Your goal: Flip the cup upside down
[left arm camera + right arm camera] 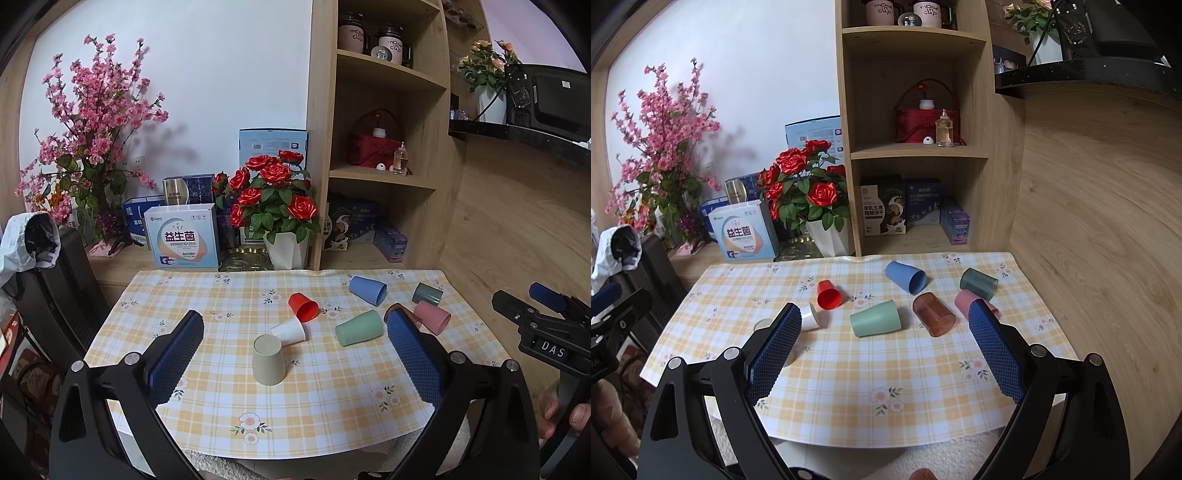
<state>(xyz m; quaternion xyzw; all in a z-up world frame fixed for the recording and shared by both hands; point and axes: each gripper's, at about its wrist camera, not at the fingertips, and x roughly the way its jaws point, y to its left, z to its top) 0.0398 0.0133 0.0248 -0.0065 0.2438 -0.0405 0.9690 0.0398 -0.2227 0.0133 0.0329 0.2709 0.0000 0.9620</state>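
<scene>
A beige cup [269,360] stands upside down on the checked tablecloth [325,406], between my open left gripper's [295,321] fingers and apart from them. Several cups lie on their sides beyond it: white [290,331], red [303,306], green [360,328], blue [368,290], pink [432,316], dark green [427,294]. In the right wrist view my right gripper [881,312] is open and empty above the table's near edge, with the green cup [875,318], brown translucent cup [933,314], red cup [829,294] and blue cup [906,277] ahead of it.
A pot of red roses [275,206], boxes [183,236] and a pink blossom plant [88,140] stand behind the table. A wooden shelf unit [384,140] rises at the back right. A wood wall [1108,221] bounds the right side. A dark chair [55,295] stands left.
</scene>
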